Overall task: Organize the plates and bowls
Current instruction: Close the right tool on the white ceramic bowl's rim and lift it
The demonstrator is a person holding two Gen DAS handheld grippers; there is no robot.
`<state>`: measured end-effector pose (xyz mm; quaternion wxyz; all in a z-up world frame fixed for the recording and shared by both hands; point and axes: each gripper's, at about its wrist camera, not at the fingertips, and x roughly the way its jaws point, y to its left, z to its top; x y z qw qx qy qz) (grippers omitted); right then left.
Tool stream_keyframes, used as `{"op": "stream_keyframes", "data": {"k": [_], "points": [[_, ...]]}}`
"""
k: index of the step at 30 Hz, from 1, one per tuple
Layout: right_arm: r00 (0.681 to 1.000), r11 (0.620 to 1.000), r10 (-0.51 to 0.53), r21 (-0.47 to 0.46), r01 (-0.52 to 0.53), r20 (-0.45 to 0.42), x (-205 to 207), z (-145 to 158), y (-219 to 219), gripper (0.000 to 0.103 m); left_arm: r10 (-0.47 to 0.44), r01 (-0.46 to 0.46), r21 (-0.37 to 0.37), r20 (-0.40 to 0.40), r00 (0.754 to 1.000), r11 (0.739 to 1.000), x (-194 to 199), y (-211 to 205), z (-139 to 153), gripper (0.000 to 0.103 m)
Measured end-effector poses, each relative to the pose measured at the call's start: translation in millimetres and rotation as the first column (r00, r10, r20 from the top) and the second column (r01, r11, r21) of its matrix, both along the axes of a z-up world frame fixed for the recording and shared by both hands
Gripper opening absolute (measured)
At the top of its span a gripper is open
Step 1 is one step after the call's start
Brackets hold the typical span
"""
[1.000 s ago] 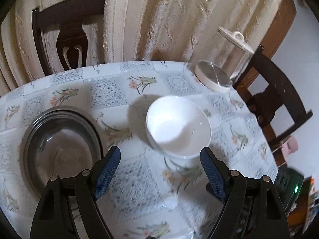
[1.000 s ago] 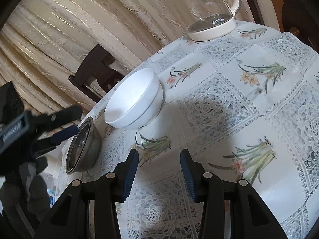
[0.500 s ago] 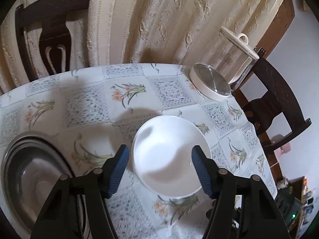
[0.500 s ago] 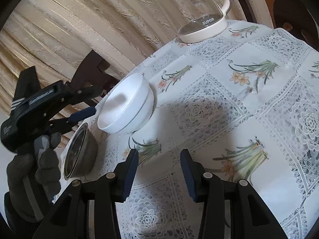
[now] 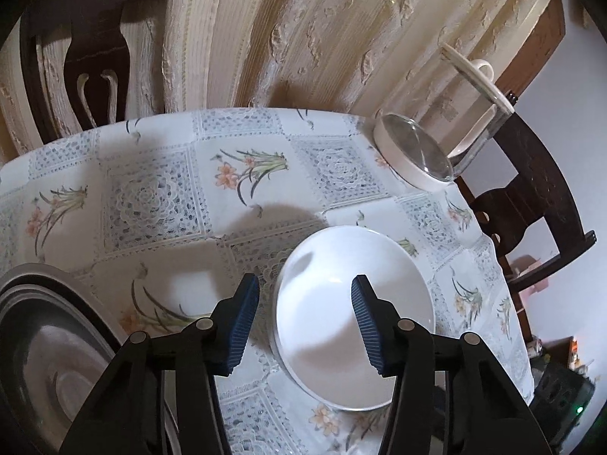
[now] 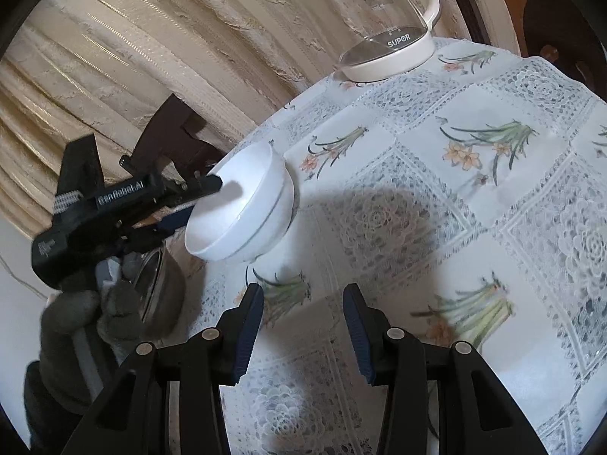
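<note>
**A:** Left gripper (image 5: 303,303) status?

**B:** Jaws closing, straddling the near-left wall of the glossy white ceramic bowl (image 5: 353,314): one blue ribbed pad inside the bowl, the other outside over the tablecloth. The pads don't look to be pressing on the wall yet, so no grip. The right wrist view shows the same: left gripper (image 6: 205,197) at the bowl rim, one finger in, one out.

**A:** Right gripper?

**B:** Right gripper (image 6: 303,318) is partly open and empty, hovering over the lace-and-flower-print tablecloth (image 6: 474,189), apart from the bowl.

**A:** Where does the bowl sit?

**B:** Upright on the tablecloth, between the round stainless steel basin (image 5: 49,345) at the left edge and the glass electric kettle on its white base (image 5: 425,151) at the far right.

**A:** How will it handle?

**B:** My read: rigid, moderately heavy, glazed and slick, chips if knocked. Looks like two nested bowls, with a seam line round the outside in the right wrist view, but I can't confirm. If so, a wall pinch may lift only the inner one, or both.

**A:** Grip point?

**B:** Pinch the rim wall with the pads deep over the lip. Lifting from one side will tilt it, so keep it low. The steel basin is tougher.
</note>
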<state>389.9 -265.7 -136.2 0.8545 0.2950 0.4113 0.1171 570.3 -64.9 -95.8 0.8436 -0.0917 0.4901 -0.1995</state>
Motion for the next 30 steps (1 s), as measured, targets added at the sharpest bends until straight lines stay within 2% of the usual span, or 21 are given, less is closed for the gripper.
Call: {"op": "stream_keyframes", "data": {"k": [8,12,16,30], "points": [[1.0,1.0,0.002,0.01,-0.002,0.018,28.0,22.5,4.8,0.046,-0.029,0.029,0.008,-0.012,0.999,1.0,0.9,-3.2,-8.1,0.051],[1.0,0.996,0.003,0.086,-0.002,-0.009,44.5,16.1,7.9,0.046,-0.051,0.052,0.033,-0.013,0.999,0.998,-4.4,-11.5,-12.6,0.049],[0.999,0.993,0.001,0.121,0.003,-0.033,52.9,7.8,12.7,0.046,-0.045,0.046,0.014,-0.029,0.999,0.999,-4.4,-9.7,-16.4,0.047],[1.0,0.994,0.008,0.113,-0.005,-0.028,67.2,-0.8,22.7,0.045,-0.033,0.034,0.02,-0.02,0.999,0.999,-7.4,-9.2,-16.5,0.046]]}}
